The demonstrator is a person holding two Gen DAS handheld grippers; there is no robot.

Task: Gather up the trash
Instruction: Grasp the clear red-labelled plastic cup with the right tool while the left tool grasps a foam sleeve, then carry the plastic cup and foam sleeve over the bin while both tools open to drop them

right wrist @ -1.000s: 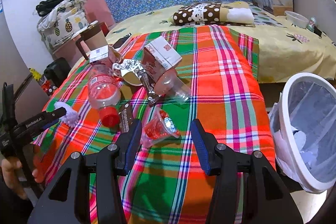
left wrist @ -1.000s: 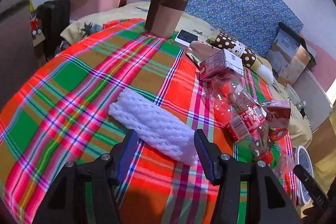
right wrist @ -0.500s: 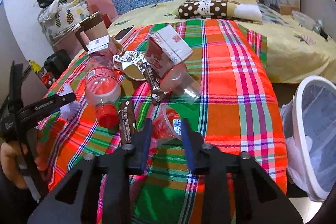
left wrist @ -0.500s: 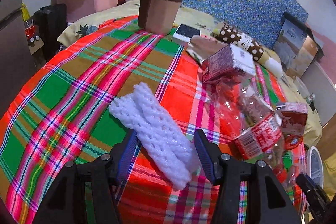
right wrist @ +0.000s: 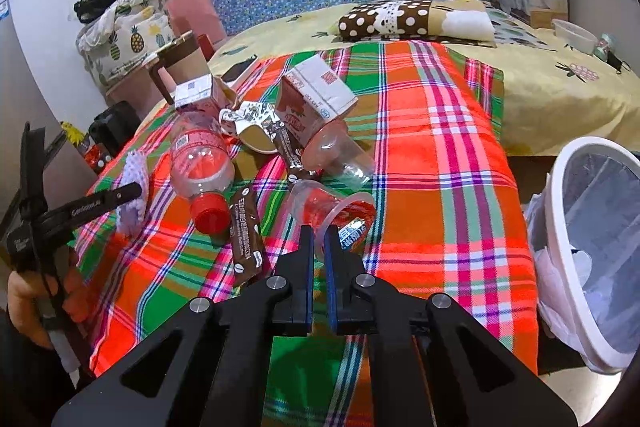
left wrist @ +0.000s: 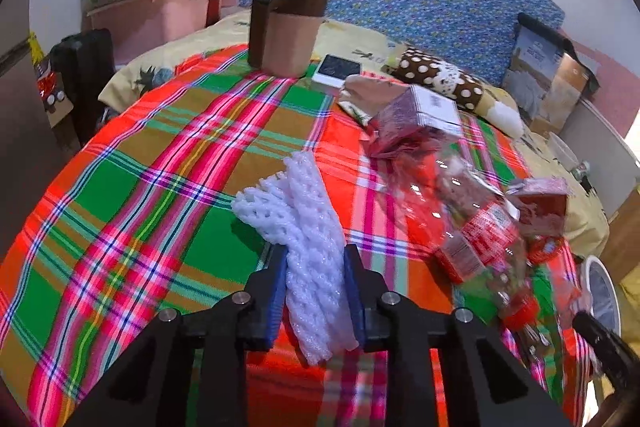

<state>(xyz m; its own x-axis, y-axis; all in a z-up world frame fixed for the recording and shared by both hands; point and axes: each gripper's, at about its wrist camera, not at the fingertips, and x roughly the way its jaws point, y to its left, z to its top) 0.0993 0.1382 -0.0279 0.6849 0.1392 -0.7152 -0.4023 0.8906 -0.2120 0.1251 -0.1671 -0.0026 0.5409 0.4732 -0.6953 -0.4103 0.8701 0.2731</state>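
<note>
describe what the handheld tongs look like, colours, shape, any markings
Both tongs, left and right, look alike: matte black angular arms with triangular cut-outs, silver round bolt heads at the joints, and two flat fingers lined with ribbed blue pads. Seen from the side in the right wrist view, the left one carries small white lettering, too blurred to read.

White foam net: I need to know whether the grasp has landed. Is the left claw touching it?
Touching. In the left wrist view the closing left claw has both blue pads against the sides of the white foam net, which is squeezed between them.
</note>
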